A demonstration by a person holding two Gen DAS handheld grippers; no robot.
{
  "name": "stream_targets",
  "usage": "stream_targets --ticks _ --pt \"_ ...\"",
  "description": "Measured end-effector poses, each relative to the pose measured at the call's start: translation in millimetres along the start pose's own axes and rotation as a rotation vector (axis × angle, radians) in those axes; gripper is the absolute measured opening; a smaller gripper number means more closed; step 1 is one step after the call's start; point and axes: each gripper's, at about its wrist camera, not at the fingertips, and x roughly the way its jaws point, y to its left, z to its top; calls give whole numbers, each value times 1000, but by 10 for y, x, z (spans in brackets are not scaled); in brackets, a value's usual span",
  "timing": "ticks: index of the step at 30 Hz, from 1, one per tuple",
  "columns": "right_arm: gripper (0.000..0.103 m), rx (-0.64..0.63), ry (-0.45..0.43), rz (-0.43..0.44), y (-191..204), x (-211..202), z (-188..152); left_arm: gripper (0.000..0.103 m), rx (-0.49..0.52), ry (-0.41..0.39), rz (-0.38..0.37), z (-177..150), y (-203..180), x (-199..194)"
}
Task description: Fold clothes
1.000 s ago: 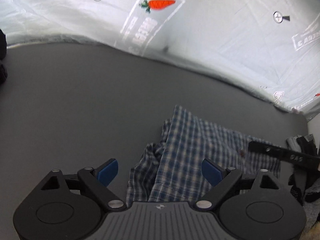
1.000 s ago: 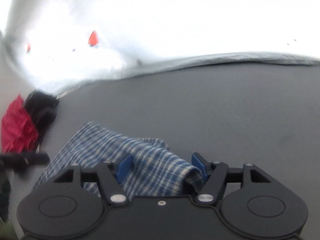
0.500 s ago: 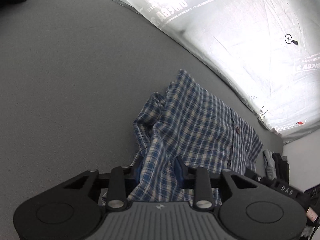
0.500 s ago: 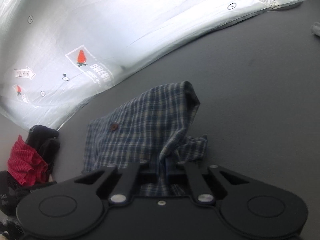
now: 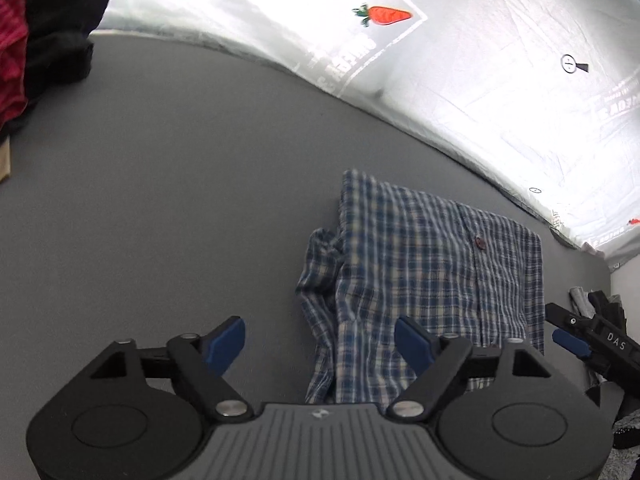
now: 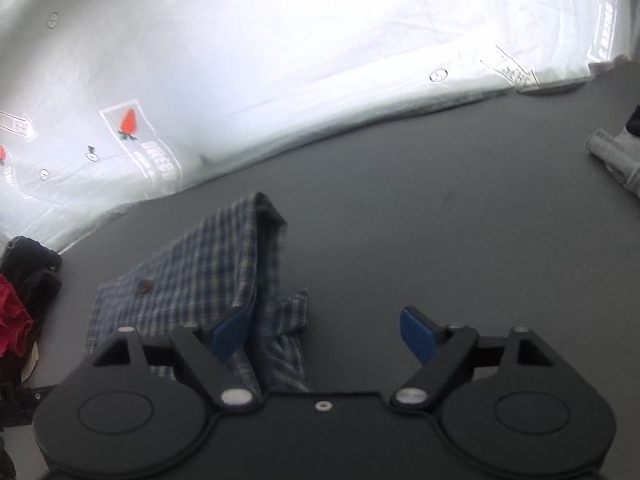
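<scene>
On the matte grey table [image 5: 168, 184], a rumpled plaid shirt [image 5: 432, 276] lies folded.

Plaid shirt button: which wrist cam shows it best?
Left wrist view. The button on the plaid shirt is sharp there, well lit, and seen from nearly overhead on the flat front panel. The right wrist view shows the same button darker, blurrier and at a slant, left of the raised fold.
</scene>
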Motion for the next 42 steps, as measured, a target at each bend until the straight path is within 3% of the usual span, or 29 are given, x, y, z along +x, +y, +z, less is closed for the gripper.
stream_targets --ticks 3,6,12,16,20,25,29,30,31,32,33,34,37,42 --pt "102 -4 6 46 53 64 -25 94 87 -2 6 102 -180 115" --pt "102 -6 36 82 61 187 -62 94 141 7 32 134 -303 353" --pt "103 -10 97 154 76 434 -136 103 111 61 -2 134 -149 686" --pt "103 -13 137 202 87 598 -186 103 39 61 -72 154 -8 724" --pt "103 -12 155 258 110 683 -137 102 45 55 -114 154 2 726" --pt "102 -47 198 332 293 856 -81 90 27 41 -186 170 -18 776" --pt "100 -76 218 301 460 885 -85 73 -50 44 -244 182 23 821" --pt "94 -71 224 293 485 880 -85 61 -66 54 -256 178 38 826" --pt "80 -56 227 291 502 854 -96 55 -81 57 -264 164 49 816" --pt "74 -39 228 290 518 821 -110 45 -97 58 -271 149 60 804" --pt "60 -21 230 290 533 788 -125 33 -100 54 -276 130 61 779" --pt "48 -15 224 279 553 729 -140 30 -104 48 -277 113 51 742" --pt "34 -11 200 235 624 537 -173 20 -104 21 -285 73 -8 573" --pt "29 21 131 202 747 75 -177 18 -73 -44 -318 19 -170 186"
